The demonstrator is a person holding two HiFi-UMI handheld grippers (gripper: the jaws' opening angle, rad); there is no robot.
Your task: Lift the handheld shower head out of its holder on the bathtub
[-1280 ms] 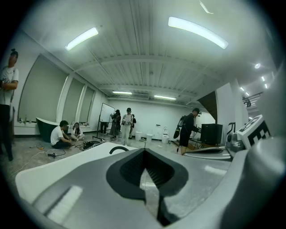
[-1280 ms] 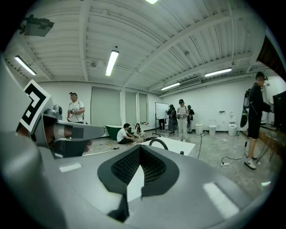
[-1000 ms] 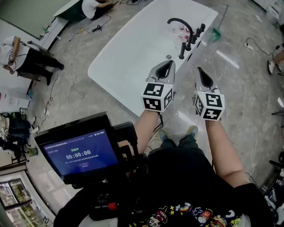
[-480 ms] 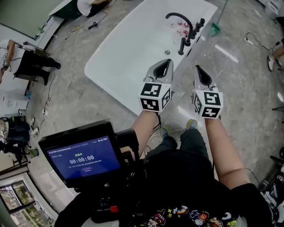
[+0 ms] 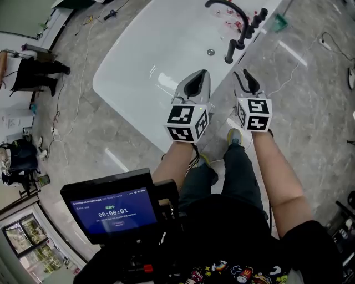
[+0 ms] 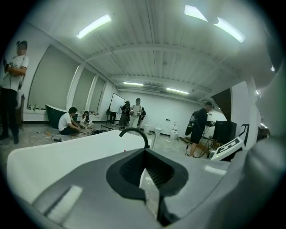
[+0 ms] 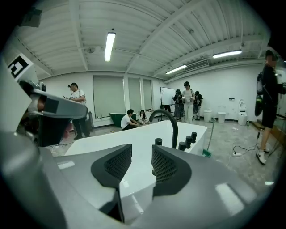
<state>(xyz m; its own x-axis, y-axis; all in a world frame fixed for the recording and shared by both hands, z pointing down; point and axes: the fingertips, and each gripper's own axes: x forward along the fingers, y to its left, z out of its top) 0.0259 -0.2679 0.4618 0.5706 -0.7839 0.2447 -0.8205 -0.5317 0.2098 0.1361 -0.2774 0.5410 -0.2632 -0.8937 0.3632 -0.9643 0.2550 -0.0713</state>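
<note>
The white bathtub [image 5: 155, 50] fills the top of the head view. On its right rim a slim black handheld shower head [image 5: 230, 51] stands upright in its holder, beside black knobs [image 5: 249, 30] and the curved black faucet [image 5: 224, 6]. My left gripper [image 5: 198, 75] hovers over the tub's near corner, jaws shut and empty. Just outside the rim, short of the shower head, my right gripper [image 5: 244, 75] is open by a narrow gap. In the right gripper view the shower head [image 7: 158, 142] shows ahead past the right gripper [image 7: 142, 156]. The left gripper [image 6: 145, 152] faces the faucet [image 6: 134, 133].
A green broom [image 5: 280, 21] lies on the floor past the tub's far end. Cables run over the grey floor at the left [image 5: 77, 105]. A monitor rig [image 5: 113, 208] hangs at my chest. Several people stand or sit in the background [image 7: 187, 100].
Both grippers have drifted forward, a little nearer the shower head and tub rim, and the head view has shifted with them. Neither gripper's jaws have changed.
</note>
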